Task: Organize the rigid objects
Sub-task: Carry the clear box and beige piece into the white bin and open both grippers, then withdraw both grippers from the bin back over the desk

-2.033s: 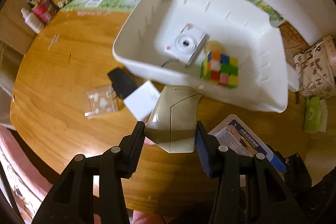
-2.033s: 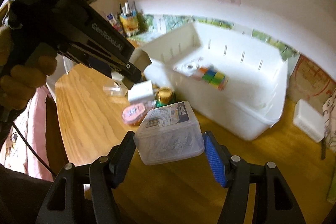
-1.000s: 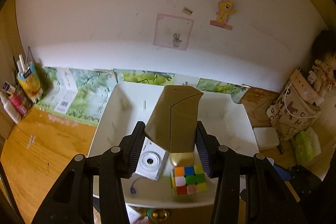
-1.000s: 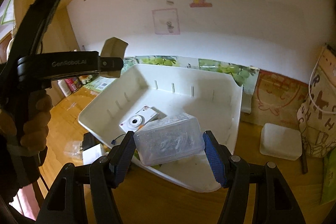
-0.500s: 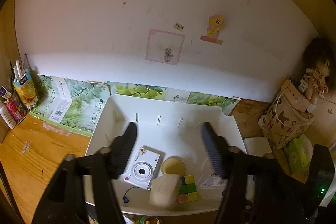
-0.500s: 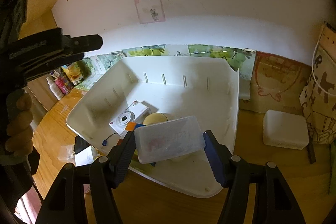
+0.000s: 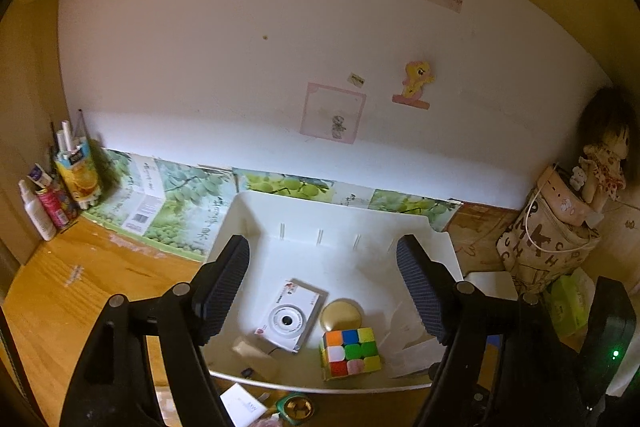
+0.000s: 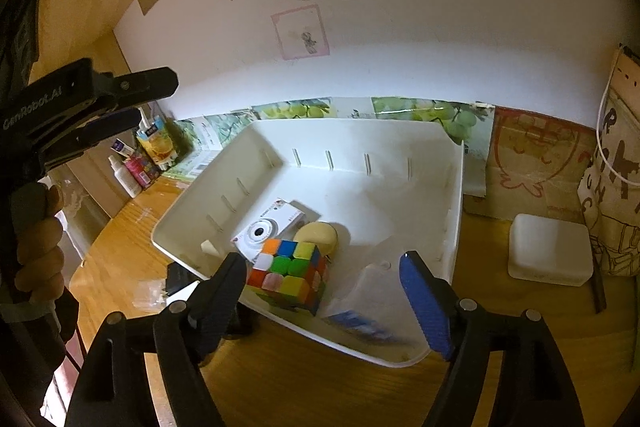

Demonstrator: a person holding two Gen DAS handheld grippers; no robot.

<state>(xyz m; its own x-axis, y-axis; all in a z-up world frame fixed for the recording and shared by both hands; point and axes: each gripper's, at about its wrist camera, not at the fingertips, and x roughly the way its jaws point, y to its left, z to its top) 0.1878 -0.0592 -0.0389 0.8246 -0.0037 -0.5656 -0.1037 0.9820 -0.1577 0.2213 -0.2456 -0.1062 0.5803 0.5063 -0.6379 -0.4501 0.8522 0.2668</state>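
Both grippers above the white bin (image 7: 248, 203), each just emptied. The left gripper (image 7: 322, 281) held a tan wedge-shaped case a second ago; its jaws are now opening with nothing between them, and the tan case (image 7: 250, 351) lies inside the bin at the near left corner, beside the white camera (image 7: 290, 315). The right gripper (image 8: 322, 297) is likewise opening: the clear plastic box (image 8: 366, 301) it carried has dropped out of its grasp and sits (blurred, possibly not yet settled) on the bin floor between the open jaws, untouched by either pad, just right of the colour cube (image 8: 290, 273). A yellow round lid (image 8: 318, 235) lies behind the cube. Judged from this, two more items are stowed; a white card (image 7: 242, 405) and a small round tin (image 7: 296, 407) remain on the wooden table (image 7: 80, 291) outside the near wall, so sorting is unfinished.
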